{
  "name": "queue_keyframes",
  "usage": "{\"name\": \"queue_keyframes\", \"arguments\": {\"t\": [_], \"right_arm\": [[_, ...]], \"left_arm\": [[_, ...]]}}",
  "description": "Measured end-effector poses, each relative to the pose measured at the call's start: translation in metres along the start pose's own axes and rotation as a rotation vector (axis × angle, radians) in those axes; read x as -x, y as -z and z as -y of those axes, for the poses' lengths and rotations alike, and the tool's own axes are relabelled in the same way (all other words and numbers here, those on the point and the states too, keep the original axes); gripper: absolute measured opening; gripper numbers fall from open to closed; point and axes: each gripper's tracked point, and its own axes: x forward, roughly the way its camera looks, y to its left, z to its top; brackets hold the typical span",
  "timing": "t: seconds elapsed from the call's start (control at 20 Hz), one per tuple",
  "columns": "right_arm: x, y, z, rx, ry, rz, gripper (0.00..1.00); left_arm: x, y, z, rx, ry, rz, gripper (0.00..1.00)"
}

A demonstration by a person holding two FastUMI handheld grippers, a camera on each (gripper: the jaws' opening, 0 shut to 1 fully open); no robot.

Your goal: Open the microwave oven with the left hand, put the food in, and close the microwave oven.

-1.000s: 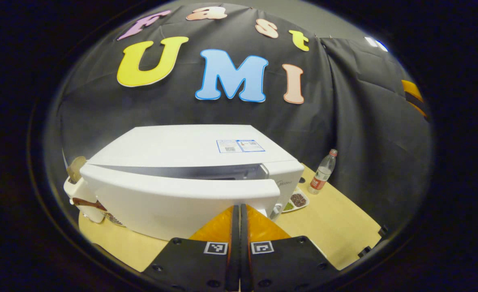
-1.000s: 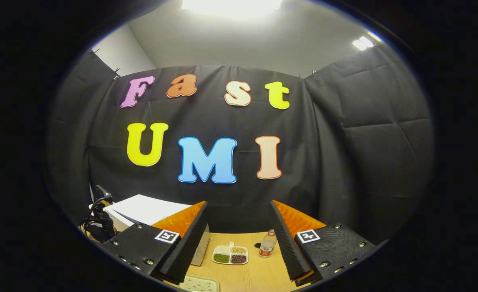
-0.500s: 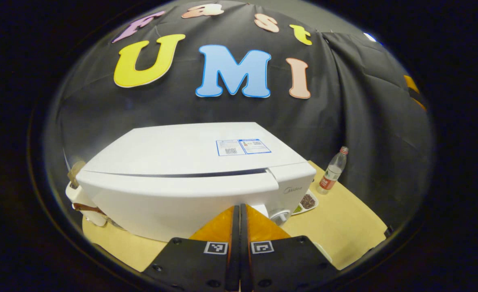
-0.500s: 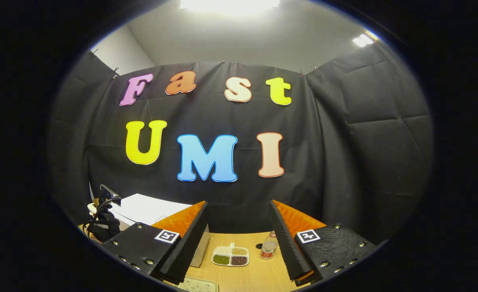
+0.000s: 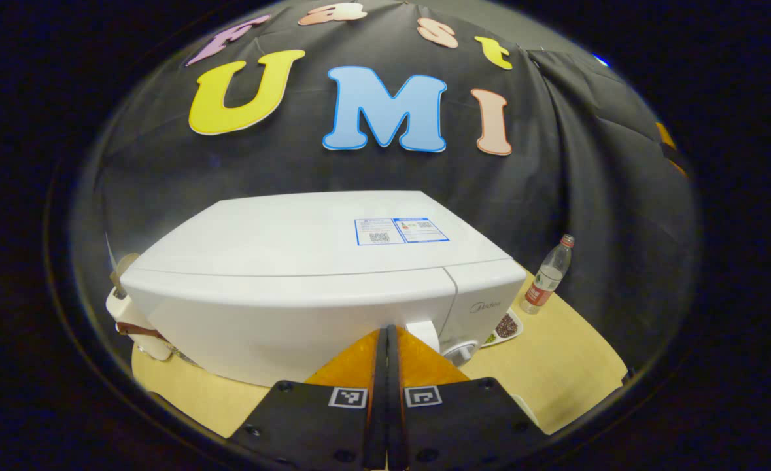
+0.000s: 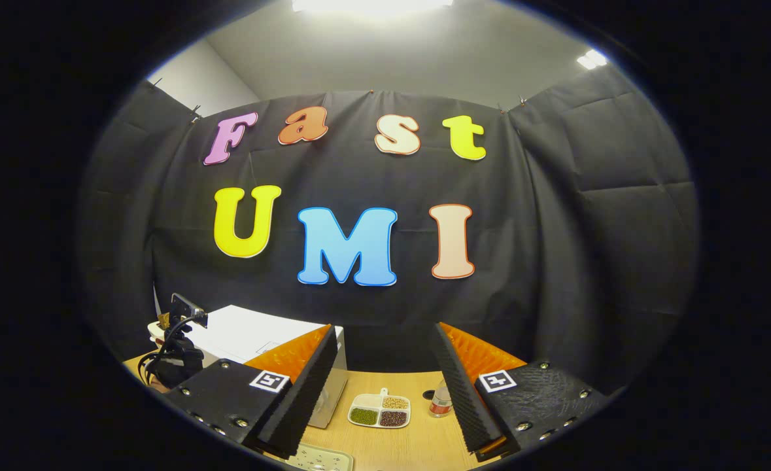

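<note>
The microwave oven [image 5: 307, 281] sits on the pale wooden table [image 5: 555, 366], a long white box with smooth, rounded plastic sides, its long axis running across the left gripper view and its front turned toward that camera. The door [image 5: 280, 320] lies flush with the body, a thin seam marking its right edge. A sticker sits on the top panel toward the right; its print is too small to make out. The left gripper [image 5: 386, 340] has its fingers pressed tightly together, nothing between them, tips right at the lower front of the microwave oven; whether they touch it I cannot tell. Their flat backs carry small square markers.

To the right of the microwave oven lie a divided dish [image 5: 504, 327] of beans, half hidden behind its corner, and a clear plastic bottle [image 5: 547, 275] with a red label, upright. A pale object with a brown strap pokes out behind the left end.

In the right gripper view, the right gripper [image 6: 385, 386] holds its ridged fingers wide apart, empty, well off from the microwave oven [image 6: 248, 333], which is cut off by the left finger
</note>
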Motion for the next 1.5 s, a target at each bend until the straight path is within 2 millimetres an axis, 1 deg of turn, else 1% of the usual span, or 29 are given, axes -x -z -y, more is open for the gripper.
{"name": "queue_keyframes", "arguments": {"t": [0.05,0.15,0.3,0.4,0.5,0.55,0.6,0.65,0.7,0.75,0.8,0.85,0.9,0.95,1.0,1.05,1.2,1.25,1.4,1.45,1.5], "right_arm": [[-0.001,0.000,-0.001,0.003,-0.010,0.002,0.89],[-0.005,0.001,-0.004,-0.009,-0.038,0.004,0.90],[-0.010,0.005,-0.007,-0.050,-0.074,-0.008,0.90],[-0.013,0.009,-0.007,-0.063,-0.090,-0.019,0.90],[-0.012,0.007,-0.010,-0.057,-0.100,-0.014,0.90],[-0.011,0.004,-0.012,-0.048,-0.106,-0.008,0.90],[-0.012,0.002,-0.014,-0.040,-0.110,0.000,0.90],[-0.012,0.000,-0.017,-0.034,-0.116,0.002,0.90],[-0.012,-0.001,-0.021,-0.031,-0.127,0.001,0.90],[-0.013,-0.004,-0.027,-0.030,-0.137,-0.001,0.90],[-0.014,-0.008,-0.034,-0.029,-0.147,0.002,0.89],[-0.013,-0.014,-0.040,-0.027,-0.158,0.007,0.90],[-0.012,-0.019,-0.045,-0.022,-0.164,0.012,0.89],[-0.010,-0.026,-0.051,-0.017,-0.165,0.019,0.90],[-0.008,-0.031,-0.054,-0.013,-0.159,0.023,0.90],[-0.003,-0.037,-0.056,-0.010,-0.147,0.023,0.90],[0.012,-0.052,-0.069,-0.020,-0.132,0.038,0.90],[0.014,-0.055,-0.075,-0.017,-0.130,0.042,0.90],[0.020,-0.052,-0.094,-0.012,-0.138,0.032,0.89],[0.021,-0.051,-0.101,-0.014,-0.143,0.024,0.89],[0.021,-0.050,-0.107,-0.015,-0.147,0.018,0.89]], "left_arm": [[0.003,-0.007,-0.001,-0.002,-0.015,0.024,0.07],[0.022,-0.025,0.002,-0.016,-0.027,0.084,0.07],[0.063,-0.056,-0.007,-0.047,-0.094,0.171,0.07],[0.088,-0.085,-0.003,-0.012,-0.100,0.259,0.07],[0.124,-0.114,0.003,0.028,-0.089,0.347,0.53],[0.136,-0.125,0.008,0.047,-0.075,0.379,0.76],[0.151,-0.138,0.006,0.055,-0.089,0.409,0.99],[0.165,-0.151,0.004,0.055,-0.099,0.442,0.92],[0.180,-0.164,0.004,0.048,-0.111,0.473,0.99],[0.192,-0.173,0.003,0.033,-0.126,0.491,0.95],[0.207,-0.183,0.002,0.018,-0.138,0.511,0.99],[0.221,-0.193,0.003,0.008,-0.146,0.534,0.99],[0.236,-0.206,0.005,0.003,-0.146,0.563,0.95],[0.247,-0.216,0.008,0.004,-0.144,0.588,0.94],[0.258,-0.225,0.011,0.010,-0.138,0.607,0.92],[0.265,-0.230,0.014,0.015,-0.127,0.609,0.95],[0.284,-0.241,0.008,0.037,-0.126,0.617,0.95],[0.289,-0.239,0.003,0.053,-0.128,0.619,0.95],[0.301,-0.231,-0.009,0.088,-0.129,0.609,0.95],[0.307,-0.228,-0.015,0.089,-0.133,0.603,0.92],[0.312,-0.225,-0.018,0.091,-0.132,0.603,0.95]]}}
